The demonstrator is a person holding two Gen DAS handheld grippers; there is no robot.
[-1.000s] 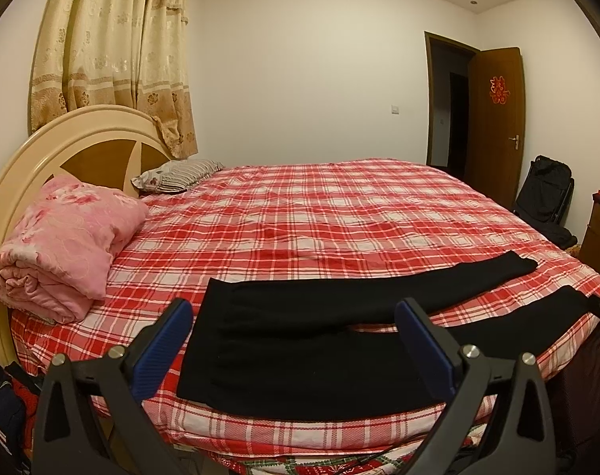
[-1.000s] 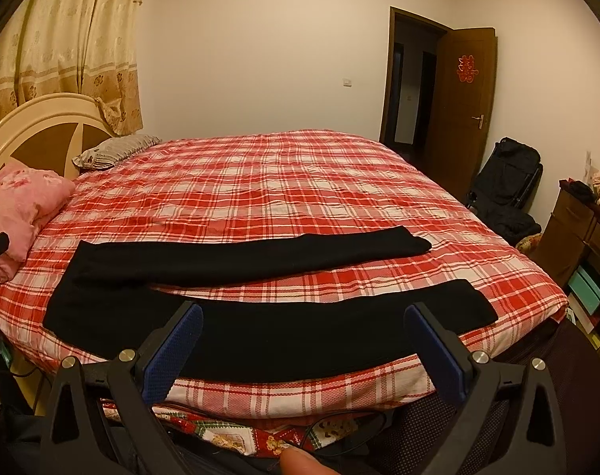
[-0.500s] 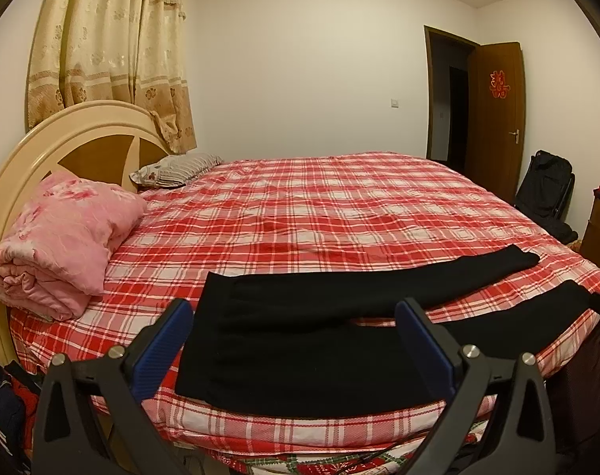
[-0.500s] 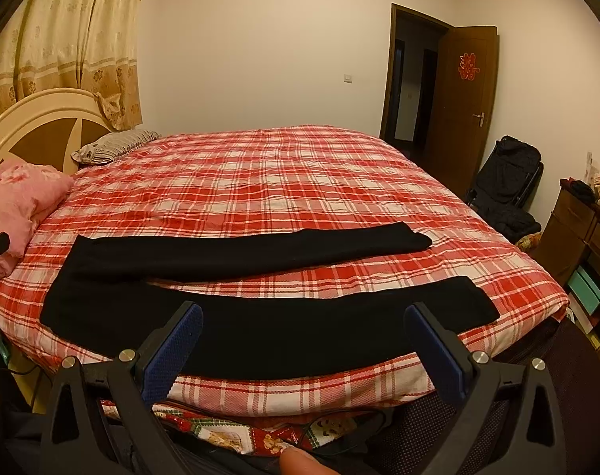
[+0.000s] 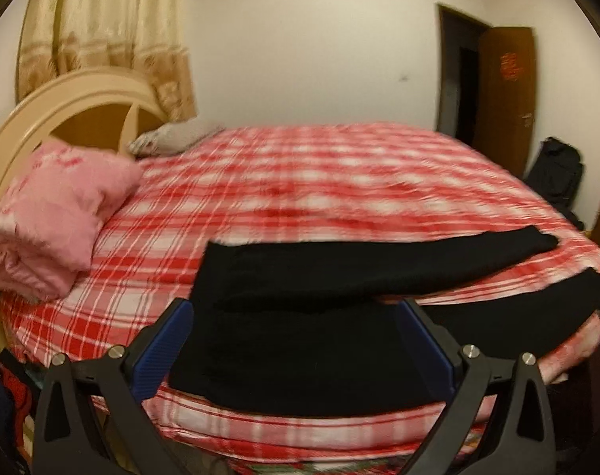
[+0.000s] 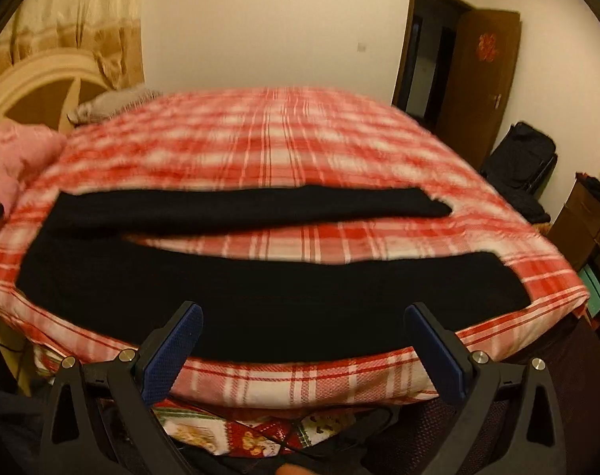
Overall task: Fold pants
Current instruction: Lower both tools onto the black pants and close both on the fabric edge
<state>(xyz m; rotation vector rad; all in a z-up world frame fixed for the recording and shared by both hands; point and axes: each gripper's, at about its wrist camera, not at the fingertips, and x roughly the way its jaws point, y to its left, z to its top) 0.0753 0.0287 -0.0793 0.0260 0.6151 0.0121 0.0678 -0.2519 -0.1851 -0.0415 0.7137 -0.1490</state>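
Black pants [image 5: 300,316] lie flat along the near edge of a bed [image 5: 300,182] covered in red plaid, waist toward the headboard [image 5: 62,118], the two legs spread apart with a strip of plaid showing between them. The left gripper [image 5: 292,340] hovers over the waist end with jaws wide and empty; the right gripper [image 6: 300,340] hangs over the nearer leg, jaws equally wide. Beyond the pants, most of the bedcover lies bare. A pink quilt [image 5: 54,213] sits by the headboard.
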